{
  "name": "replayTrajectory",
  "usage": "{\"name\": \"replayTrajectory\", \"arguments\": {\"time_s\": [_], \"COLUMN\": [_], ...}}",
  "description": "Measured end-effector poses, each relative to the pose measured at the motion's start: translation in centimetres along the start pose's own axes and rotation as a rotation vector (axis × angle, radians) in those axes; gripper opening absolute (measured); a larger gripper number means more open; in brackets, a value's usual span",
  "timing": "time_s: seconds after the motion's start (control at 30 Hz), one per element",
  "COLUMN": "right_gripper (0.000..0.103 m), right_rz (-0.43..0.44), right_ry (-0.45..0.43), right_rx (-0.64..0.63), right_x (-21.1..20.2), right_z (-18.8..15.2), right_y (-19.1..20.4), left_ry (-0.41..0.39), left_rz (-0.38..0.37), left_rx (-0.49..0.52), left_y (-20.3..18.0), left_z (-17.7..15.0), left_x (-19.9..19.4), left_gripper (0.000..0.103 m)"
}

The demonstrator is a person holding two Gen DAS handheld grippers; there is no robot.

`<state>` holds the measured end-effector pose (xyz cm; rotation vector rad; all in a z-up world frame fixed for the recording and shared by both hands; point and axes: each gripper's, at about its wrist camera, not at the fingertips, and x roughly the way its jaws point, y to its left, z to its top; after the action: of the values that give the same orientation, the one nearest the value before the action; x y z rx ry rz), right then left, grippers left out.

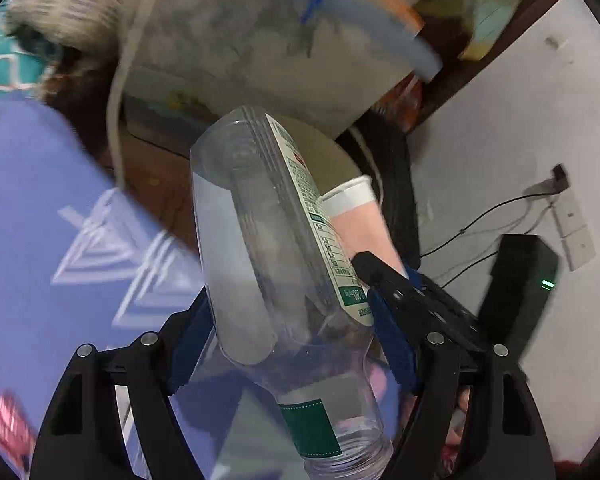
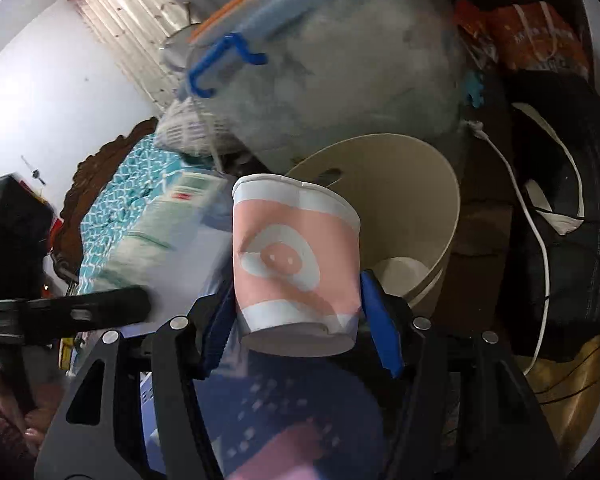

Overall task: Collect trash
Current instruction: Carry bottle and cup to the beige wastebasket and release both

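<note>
**Bottle and cup carried to the bin**

Left gripper [image 1: 292, 344]: its fingers [image 1: 392, 344] stand fairly wide and are closed across the body of an empty clear bottle [image 1: 260, 240]. The blue pads press the bottle on both sides just above the shoulder. The neck end points back toward the camera; the base points forward and down. The grip sits on the widest, stiffest part of the bottle, which probably keeps it from slipping or crushing. The label [image 1: 316, 216] faces right, toward the other gripper.

Right gripper [image 2: 296, 316]: its fingers [image 2: 380, 320] are about half open and clamp a pink-and-white paper cup [image 2: 296, 256] near its base. The mouth of the cup points forward. Holding low on the cup leaves the rim free, so the cup should drop clear once the fingers part.

Bin [image 2: 428, 184]: a cream round bin stands just beyond the cup, mouth toward the grippers, with something pale lying inside. In the left view only its rim shows behind the bottle. Both items are held close together and aimed at this opening, which suggests one combined drop. A large plastic box [image 2: 340, 64] with a blue latch sits behind the bin; a white cable [image 2: 532, 216] hangs to its right.
</note>
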<state>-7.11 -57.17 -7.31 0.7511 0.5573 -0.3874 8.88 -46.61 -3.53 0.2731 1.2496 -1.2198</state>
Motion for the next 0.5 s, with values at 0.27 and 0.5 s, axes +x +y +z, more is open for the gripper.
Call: {"name": "replayTrajectory", "arguments": {"time_s": [0.27, 0.5], "right_gripper": [0.068, 0.078], "right_rz": [-0.043, -0.109], "right_ry": [0.026, -0.028], "right_rx": [-0.011, -0.09], "right_x": [1.6, 0.9], "right_z": [0.9, 0.4], "right_y": [-0.1, 1.4], "left_ry": [0.017, -0.099], "left_rz": [0.074, 0.119], "left_rx": [-0.048, -0.054], "left_y": [1.9, 1.7], "left_z": [3.2, 1.9], "left_x": [3.0, -1.4], "left_gripper": [0.088, 0.09]}}
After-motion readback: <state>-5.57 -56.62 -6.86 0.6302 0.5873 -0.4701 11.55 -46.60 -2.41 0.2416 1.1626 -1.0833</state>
